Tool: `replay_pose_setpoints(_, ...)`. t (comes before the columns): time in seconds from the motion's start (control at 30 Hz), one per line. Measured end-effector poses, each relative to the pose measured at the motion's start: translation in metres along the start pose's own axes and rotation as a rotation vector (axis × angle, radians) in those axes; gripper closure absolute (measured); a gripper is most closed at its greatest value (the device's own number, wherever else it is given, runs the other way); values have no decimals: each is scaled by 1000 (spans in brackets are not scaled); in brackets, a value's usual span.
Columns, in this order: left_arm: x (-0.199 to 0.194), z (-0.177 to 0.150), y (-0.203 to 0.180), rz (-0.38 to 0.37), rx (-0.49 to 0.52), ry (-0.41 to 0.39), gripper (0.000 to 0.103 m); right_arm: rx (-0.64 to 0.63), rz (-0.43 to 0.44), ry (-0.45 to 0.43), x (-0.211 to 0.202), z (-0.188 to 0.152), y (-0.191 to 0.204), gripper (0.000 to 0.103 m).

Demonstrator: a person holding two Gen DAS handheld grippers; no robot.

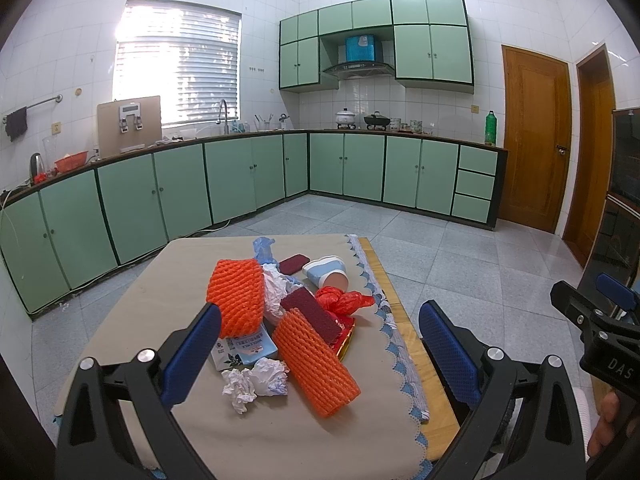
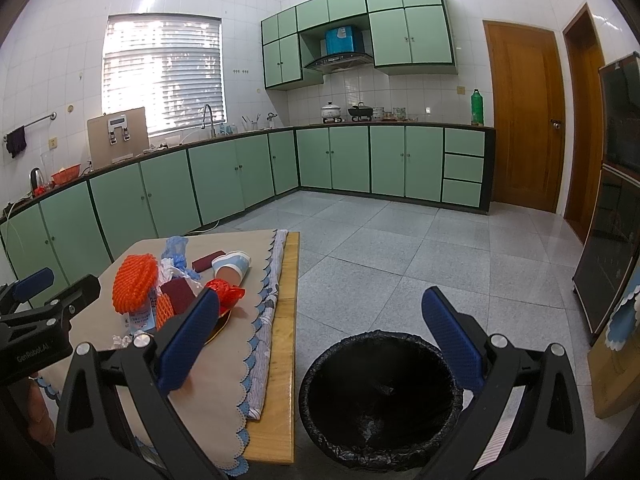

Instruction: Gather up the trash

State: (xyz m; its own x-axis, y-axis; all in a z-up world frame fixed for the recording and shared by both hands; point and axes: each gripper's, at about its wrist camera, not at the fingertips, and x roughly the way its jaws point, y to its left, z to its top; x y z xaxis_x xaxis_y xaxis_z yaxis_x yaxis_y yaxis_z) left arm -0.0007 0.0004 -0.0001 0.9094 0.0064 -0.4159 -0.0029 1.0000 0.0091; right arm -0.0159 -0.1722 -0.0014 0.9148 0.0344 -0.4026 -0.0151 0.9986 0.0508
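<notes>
A heap of trash lies on the cloth-covered table [image 1: 168, 276]: two orange foam nets [image 1: 238, 300] [image 1: 316, 364], crumpled white tissue [image 1: 256, 384], a tissue pack [image 1: 244, 350], a red plastic bag [image 1: 340, 300], dark red pads [image 1: 310, 312], a blue glove [image 1: 262, 248] and a tipped paper cup [image 1: 326, 274]. My left gripper [image 1: 320, 352] hovers open above the heap's near side, empty. My right gripper [image 2: 320, 340] is open and empty over the black-lined trash bin [image 2: 380, 400] on the floor to the table's right. The heap [image 2: 176, 288] shows at left in the right wrist view.
Green kitchen cabinets [image 1: 240, 176] line the far walls under a counter. Wooden doors [image 1: 536, 136] stand at the right, with a dark appliance [image 2: 616, 200] beside them. Tiled floor [image 2: 400, 248] stretches between table and cabinets. A hand [image 1: 608, 428] holds the right gripper.
</notes>
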Motion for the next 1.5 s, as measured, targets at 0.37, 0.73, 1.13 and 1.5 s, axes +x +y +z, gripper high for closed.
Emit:
replay_pose_setpoints(0.37,0,0,0,-1,-1,1,6,1,-1,0,-1,-1,-1,5)
replay_pose_setpoints(0.73,0,0,0,0,1,1,6,15,1,1,0,3,1,5)
replay_pose_setpoints(1.13,0,0,0,0,2,1,6,19,1,-2,1,2,2,5)
replay_pose_setpoints(1.5,0,5,7,0,1,3,6,17,5,3,2,1,3,5)
